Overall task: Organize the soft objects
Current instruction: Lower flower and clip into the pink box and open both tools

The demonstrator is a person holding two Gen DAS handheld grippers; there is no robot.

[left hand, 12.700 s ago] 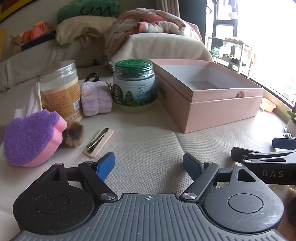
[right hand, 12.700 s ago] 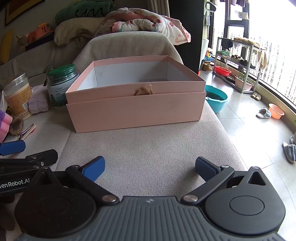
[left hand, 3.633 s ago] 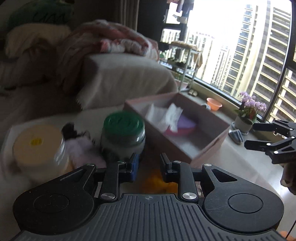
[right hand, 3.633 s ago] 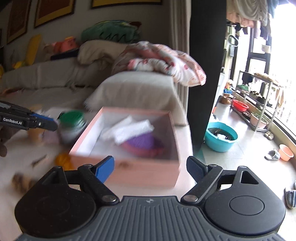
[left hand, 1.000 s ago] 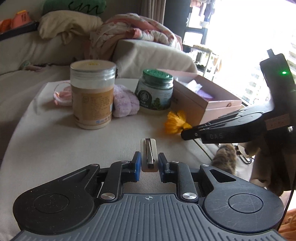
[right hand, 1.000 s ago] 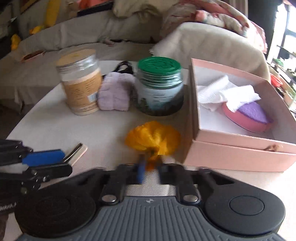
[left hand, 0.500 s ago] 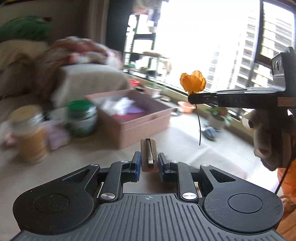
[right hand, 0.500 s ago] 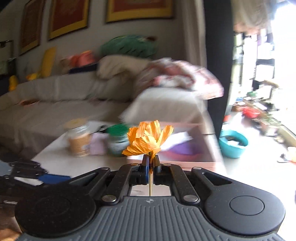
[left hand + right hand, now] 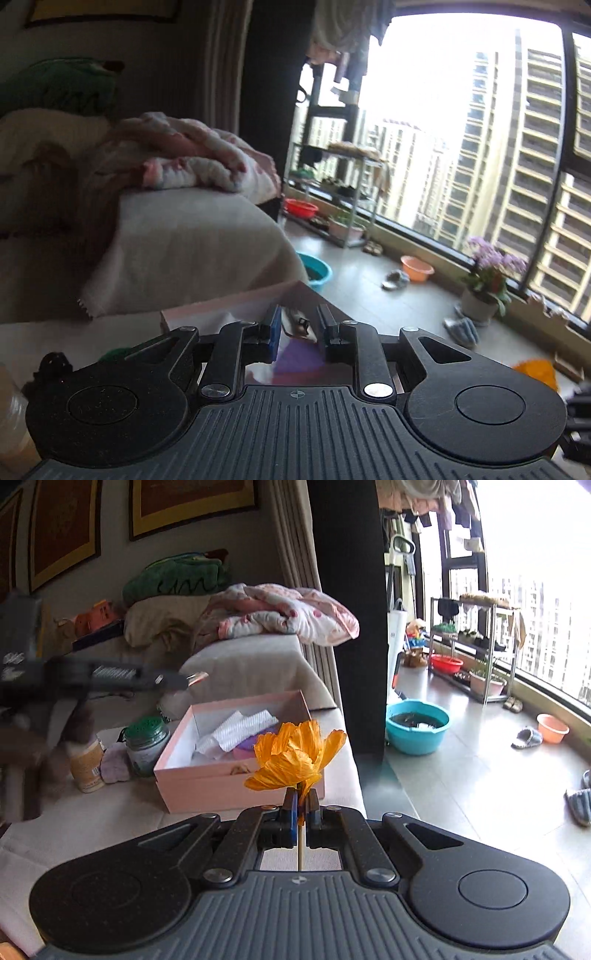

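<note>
Pink box on the cushion: contents partly hidden behind orange flower. Right gripper pinched tight on the flower stem. Left gripper, narrowly parted, clamps hair clip above the box; its lettering blurred, unreadable.

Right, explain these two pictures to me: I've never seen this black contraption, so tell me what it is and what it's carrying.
No robot here: a person holds a hand-worked clamp in each hand, with a camera on each looking along its jaws. In the left view, the left gripper pinches a hair clip above the pink box. In the right view, the right gripper is shut on the stem of an orange paper flower. On the cushioned surface sit the pink box, holding white cloth and something purple, and a green-lidded jar.
</note>
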